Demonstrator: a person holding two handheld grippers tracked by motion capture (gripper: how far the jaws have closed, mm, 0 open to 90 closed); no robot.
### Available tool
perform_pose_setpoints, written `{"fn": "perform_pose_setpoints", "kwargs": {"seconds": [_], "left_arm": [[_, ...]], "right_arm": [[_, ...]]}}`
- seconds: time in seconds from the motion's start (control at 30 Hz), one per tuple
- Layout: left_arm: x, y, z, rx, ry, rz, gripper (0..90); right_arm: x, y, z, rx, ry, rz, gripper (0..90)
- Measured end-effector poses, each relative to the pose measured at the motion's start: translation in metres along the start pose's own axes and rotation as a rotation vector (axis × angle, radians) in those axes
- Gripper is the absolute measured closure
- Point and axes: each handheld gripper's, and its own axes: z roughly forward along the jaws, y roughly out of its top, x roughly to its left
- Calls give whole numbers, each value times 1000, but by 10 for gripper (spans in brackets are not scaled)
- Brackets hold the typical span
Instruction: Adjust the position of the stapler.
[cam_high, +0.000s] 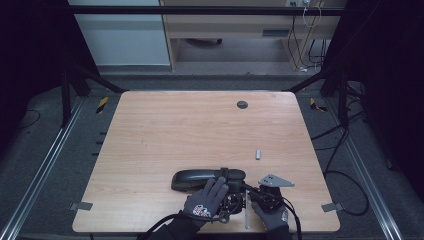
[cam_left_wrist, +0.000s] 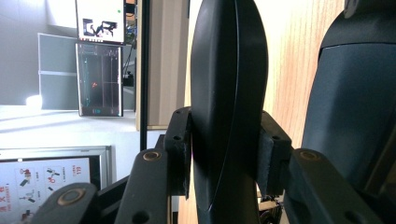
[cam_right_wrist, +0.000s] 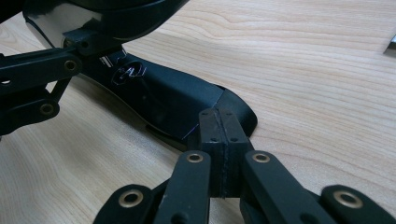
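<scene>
Left gripper view: stapler (cam_left_wrist: 229, 93) clamped.

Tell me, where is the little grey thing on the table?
In the high view, the small grey piece lies alone on the wooden table, right of middle, just beyond the right tool.

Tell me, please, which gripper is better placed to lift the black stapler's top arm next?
Left, probably: the left gripper already clamps the black stapler top arm, while the right gripper is shut against its base end.
</scene>
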Motion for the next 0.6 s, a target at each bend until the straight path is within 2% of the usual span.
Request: {"fn": "perform_pose_setpoints", "kwargs": {"seconds": [0.1, 0.33, 0.6], "left_arm": [[-1, 0, 0, -3, 5, -16, 635], [2, -1, 0, -5, 5, -11, 638], [0, -2, 0, -15, 15, -26, 642]], "right_arm": [[-1, 0, 0, 1, -1, 4, 900], [-1, 0, 0, 2, 4, 7, 900], [0, 1, 1, -4, 16, 0, 900]]}}
